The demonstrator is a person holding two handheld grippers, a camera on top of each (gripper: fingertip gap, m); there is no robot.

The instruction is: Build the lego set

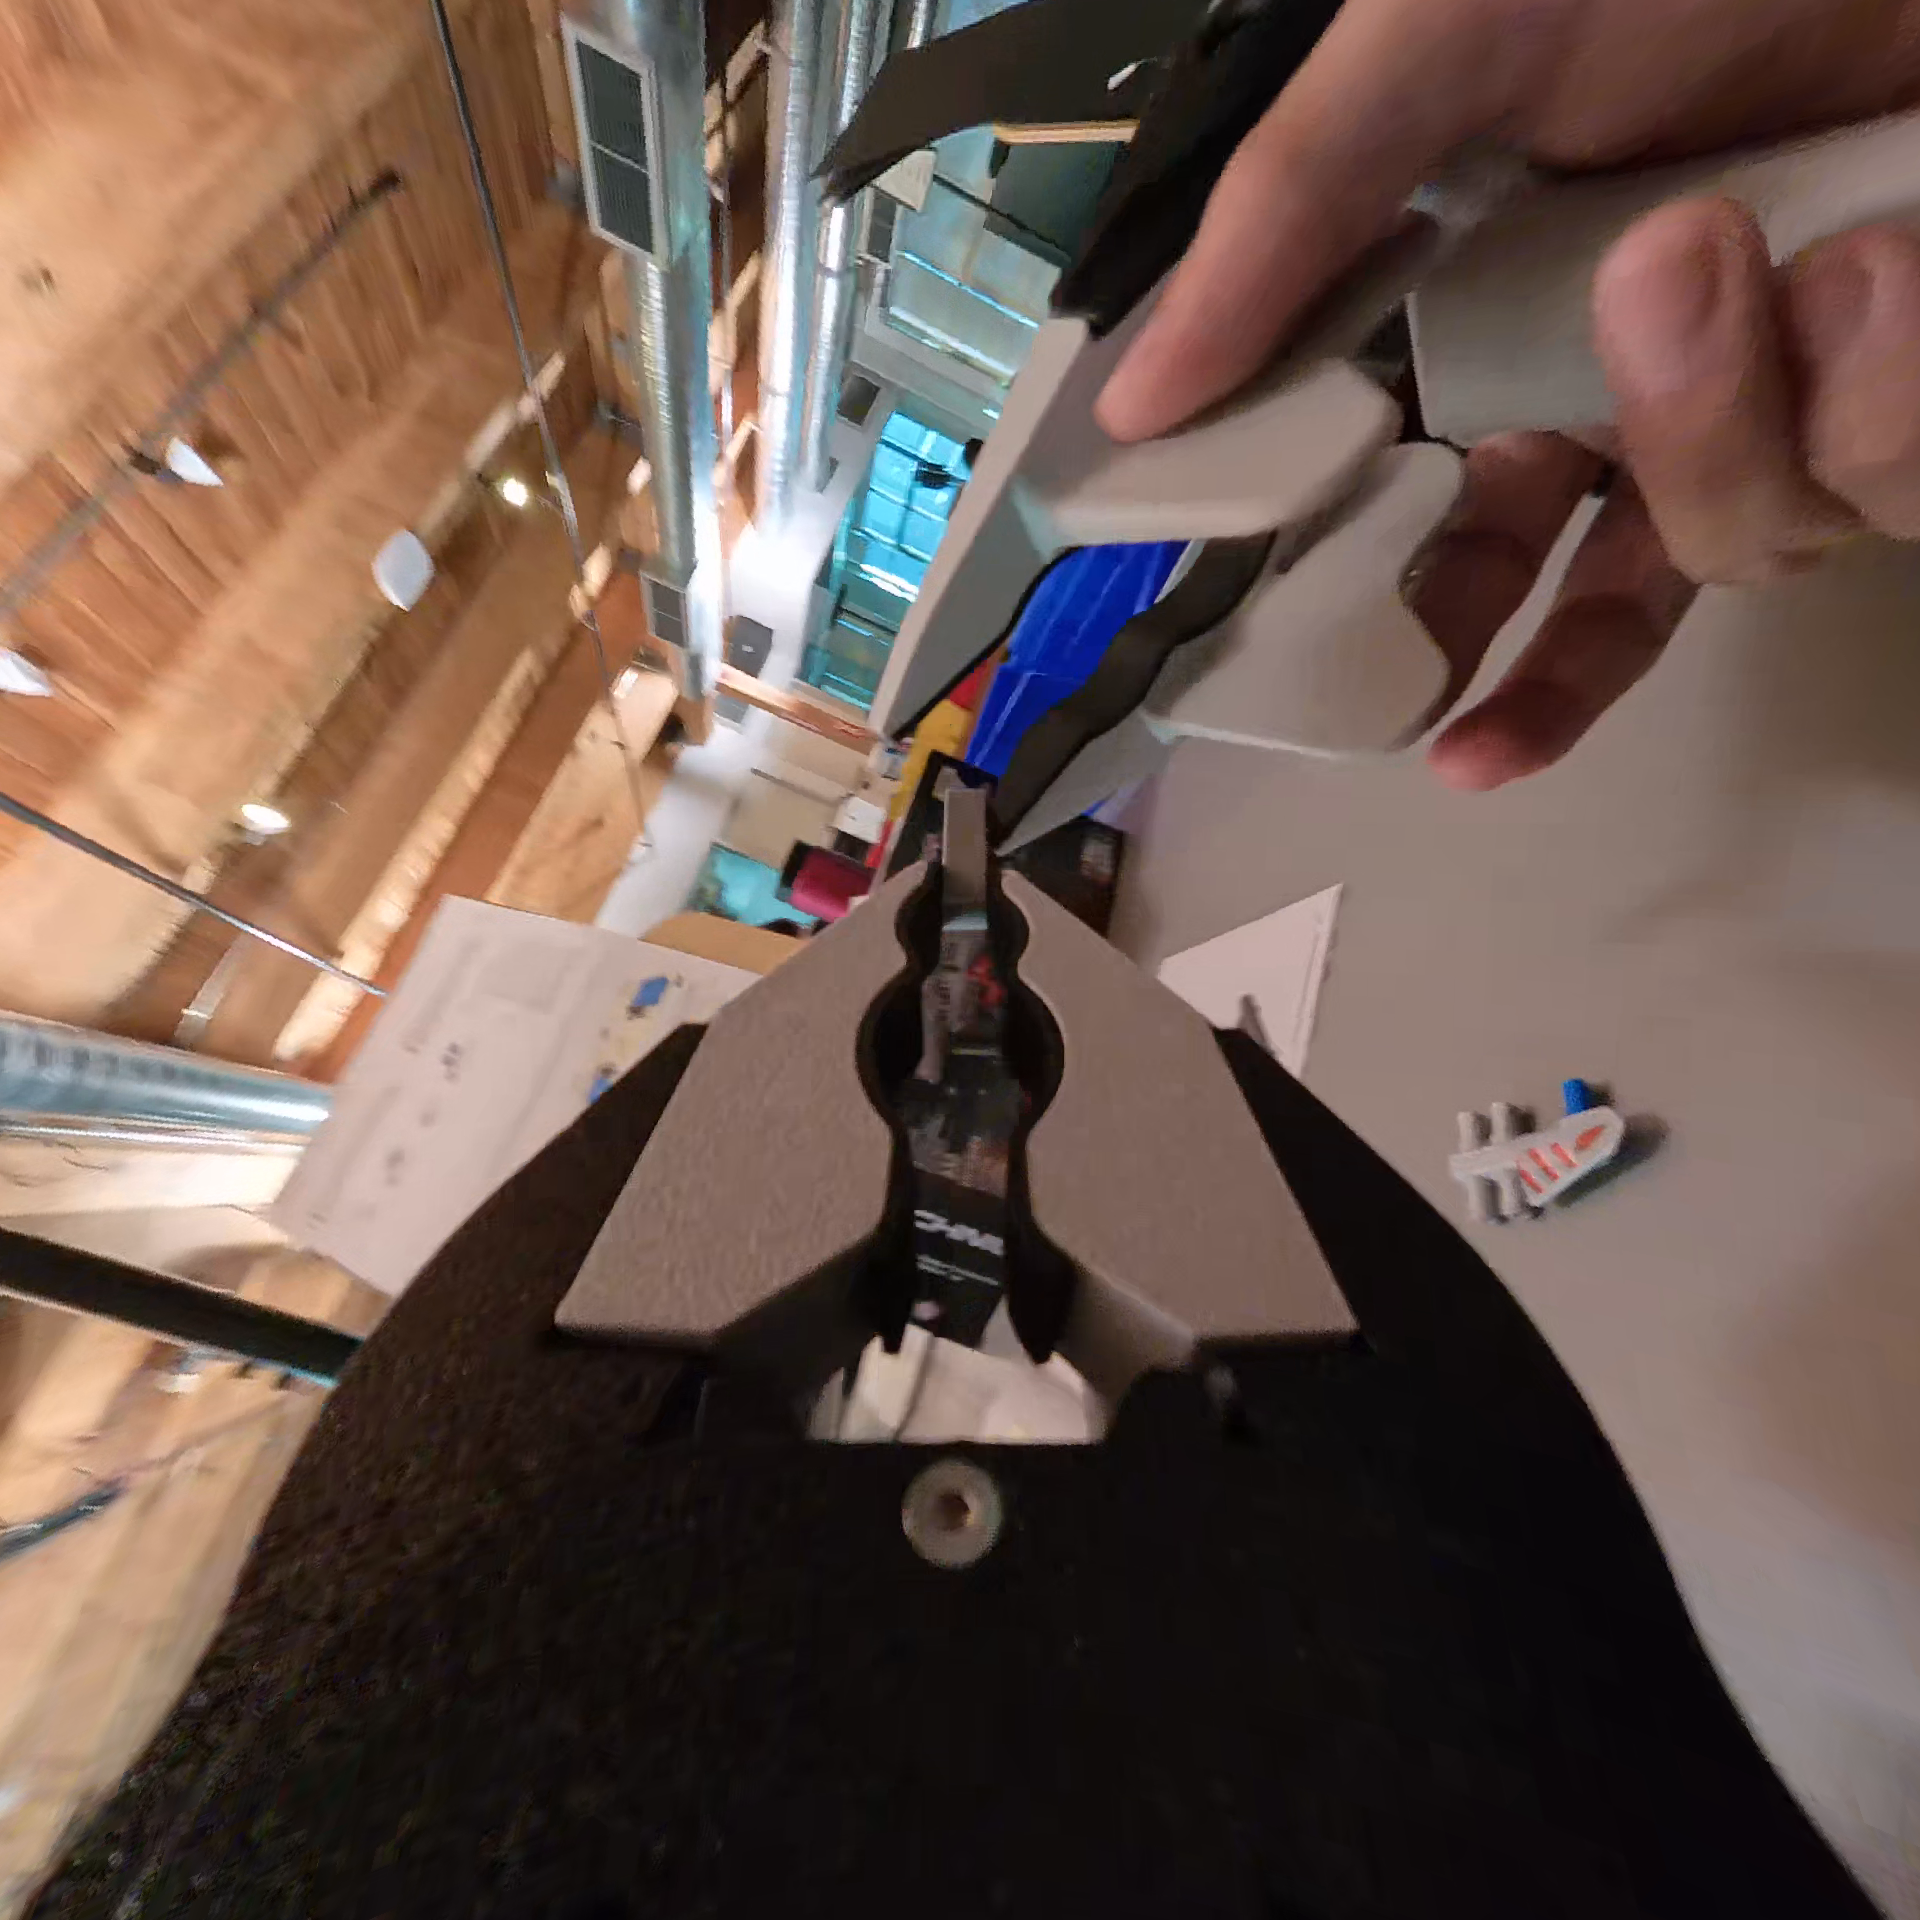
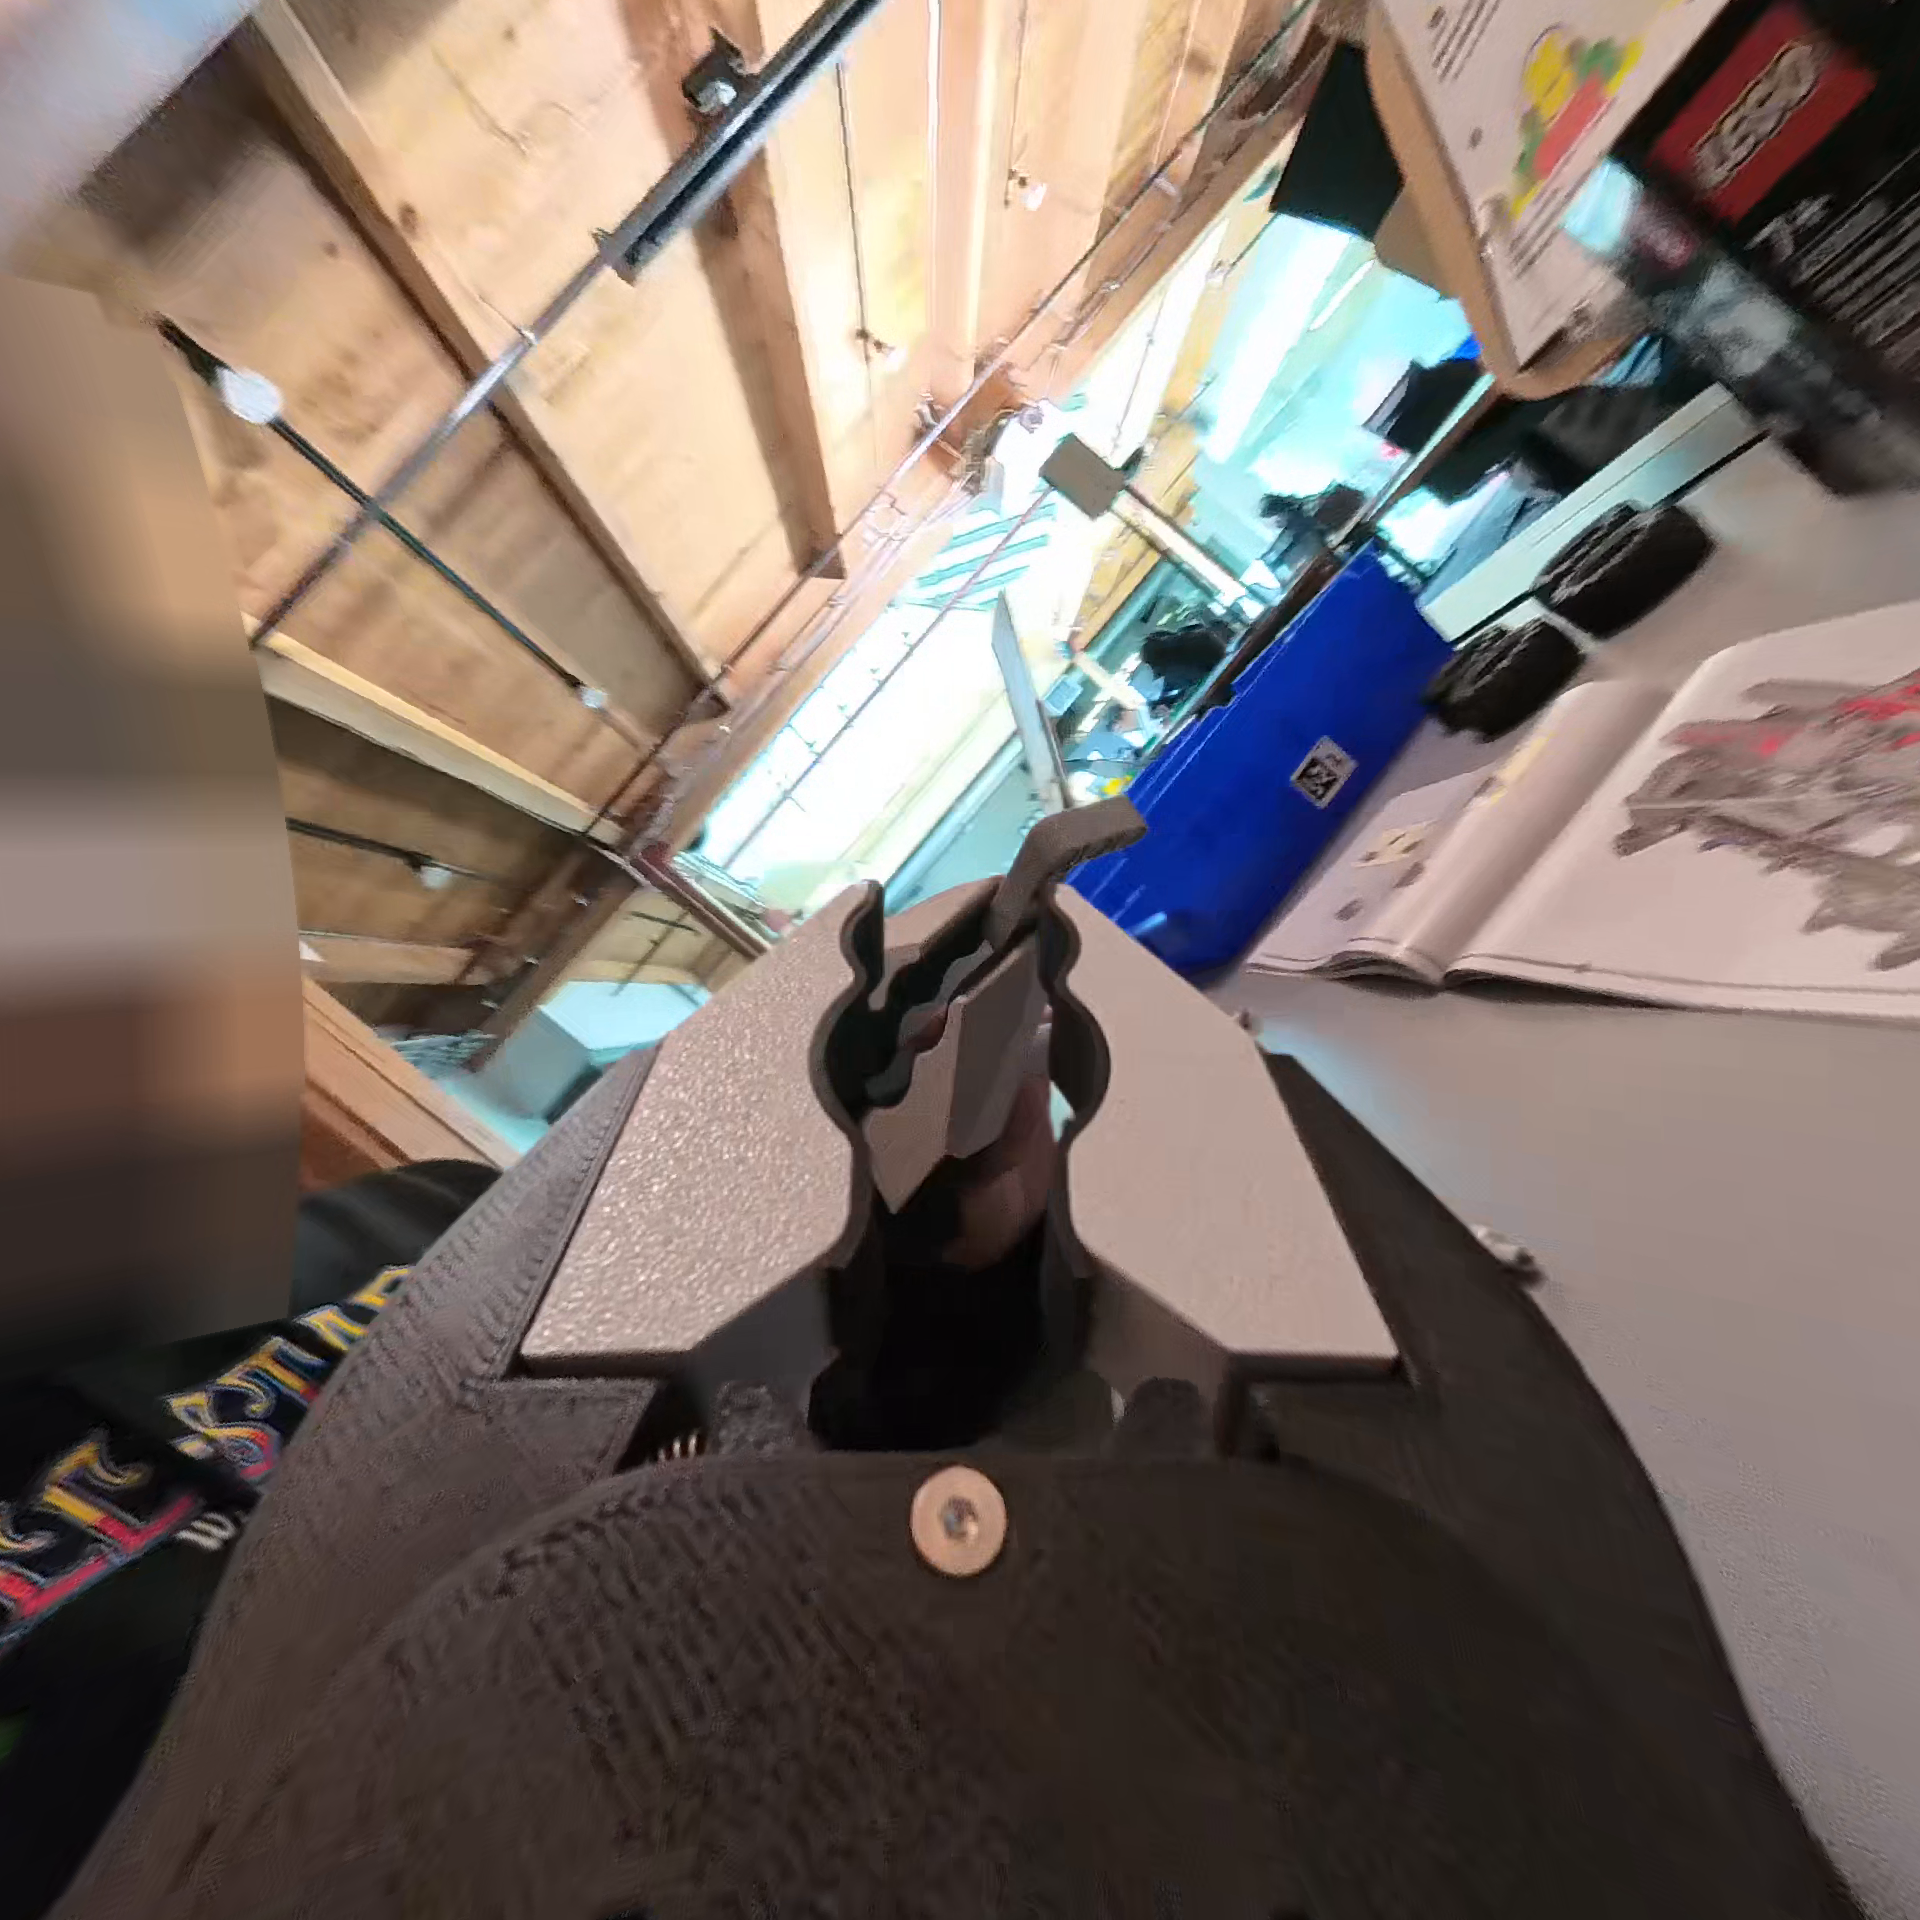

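Observation:
My left gripper is raised off the table and tilted, shut on a thin grey Lego piece that sticks out past its tips. In the right wrist view the left gripper's fingers show through the gap of my right gripper, and the bent end of the grey piece pokes out beyond. The right jaws stand a little apart on either side of that piece; I see no contact. A hand holds the right gripper, whose fingers reach toward the piece's tip.
A small white, grey, blue and orange Lego sub-assembly lies on the grey table. An open instruction booklet, two black tyres, the set's box and a blue bin are behind. A white sheet lies nearby. Only a small space, under 4 cm, lies between the two pairs of fingers.

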